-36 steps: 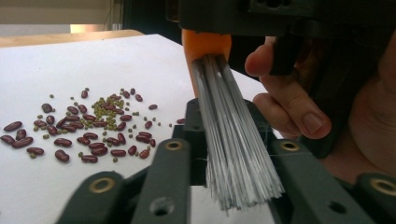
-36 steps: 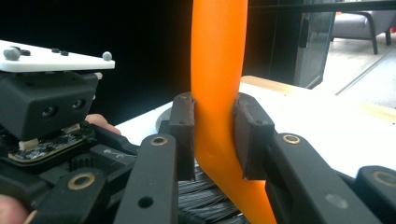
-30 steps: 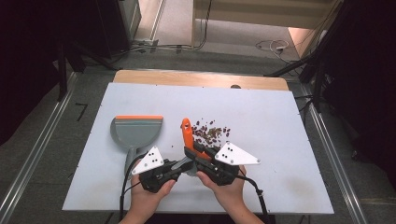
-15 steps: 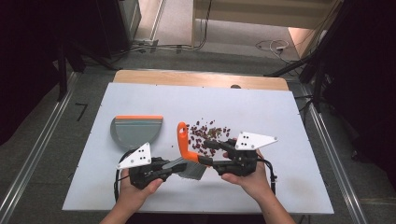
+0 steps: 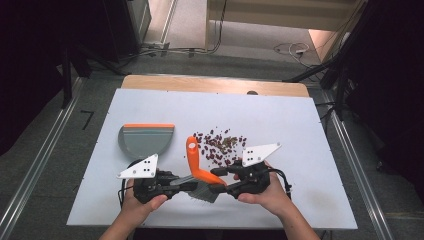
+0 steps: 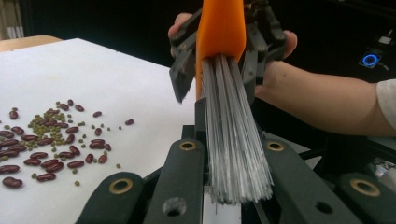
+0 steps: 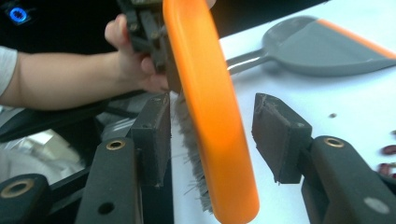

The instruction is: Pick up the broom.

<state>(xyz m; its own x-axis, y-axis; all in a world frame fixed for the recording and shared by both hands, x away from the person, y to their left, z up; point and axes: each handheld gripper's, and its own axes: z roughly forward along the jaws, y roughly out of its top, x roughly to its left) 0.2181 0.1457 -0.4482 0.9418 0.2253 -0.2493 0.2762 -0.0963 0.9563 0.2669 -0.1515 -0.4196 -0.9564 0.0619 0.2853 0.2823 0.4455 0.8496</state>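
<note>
An orange brush [image 5: 196,159] with grey bristles [image 6: 233,140] is held tilted over the white table's near edge, its handle tip pointing away from me. My left gripper [image 5: 191,184] is shut on the brush head, and the bristles run down between its jaws [image 6: 231,149]. My right gripper [image 5: 216,187] faces it from the right. Its jaws stand open around the orange handle [image 7: 205,116], with a gap at the right pad [image 7: 275,135]. Red and green beans [image 5: 220,145] lie scattered just beyond the brush.
A grey dustpan [image 5: 146,140] with an orange lip lies flat to the left of the beans, its handle toward my left hand. The white table [image 5: 310,125] has bare room on the right and at the back. Dark floor and cables surround it.
My hands have drawn apart from where they met a second ago. The brush has tipped from nearly upright to slanted, and the left gripper has shifted left.
</note>
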